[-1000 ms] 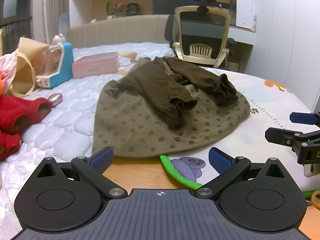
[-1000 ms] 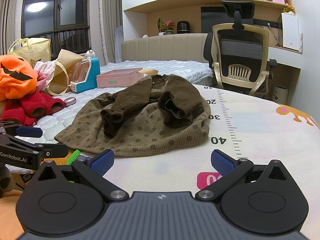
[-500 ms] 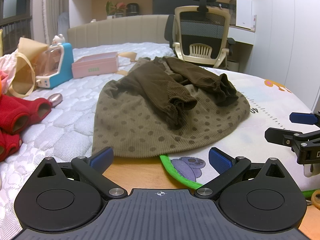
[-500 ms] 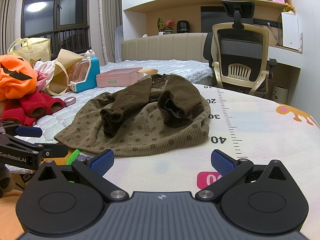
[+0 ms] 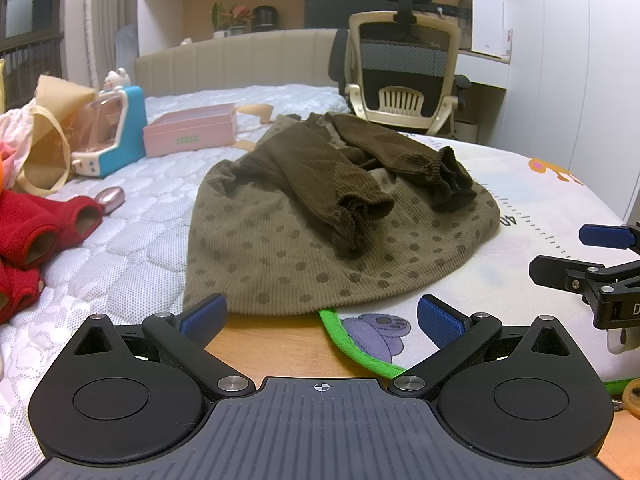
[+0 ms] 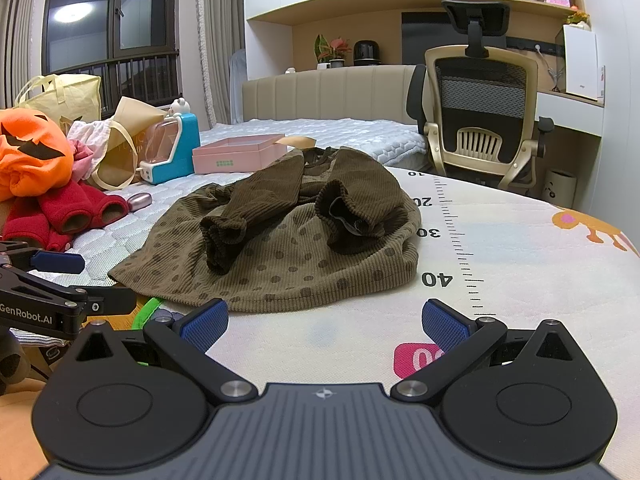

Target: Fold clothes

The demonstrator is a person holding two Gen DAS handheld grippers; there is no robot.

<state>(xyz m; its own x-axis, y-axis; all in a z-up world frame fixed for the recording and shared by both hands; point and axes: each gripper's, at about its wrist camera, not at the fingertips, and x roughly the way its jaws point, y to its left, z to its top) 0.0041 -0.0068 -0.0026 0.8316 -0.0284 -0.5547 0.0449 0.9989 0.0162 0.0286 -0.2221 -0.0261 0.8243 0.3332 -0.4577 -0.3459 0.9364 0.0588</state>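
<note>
An olive-brown dotted corduroy dress [image 5: 320, 248] [image 6: 296, 256] lies flat on the bed, hem toward me, both darker sleeves folded in across its front. My left gripper [image 5: 320, 314] hovers open just short of the hem's left part, nothing between its blue pads. My right gripper [image 6: 324, 322] is open too, near the hem's right part over the printed mat. Each gripper shows at the edge of the other's view: the right gripper's fingers [image 5: 600, 236], the left gripper's fingers [image 6: 56, 262].
A play mat [image 6: 520, 264] with a ruler print and green edging [image 5: 344, 344] covers the right of the bed. Red clothes [image 5: 36, 232], an orange pumpkin plush [image 6: 32, 152], bags, a blue toy [image 5: 116, 136] and a pink box [image 5: 192, 130] sit left. An office chair [image 6: 480, 120] stands behind.
</note>
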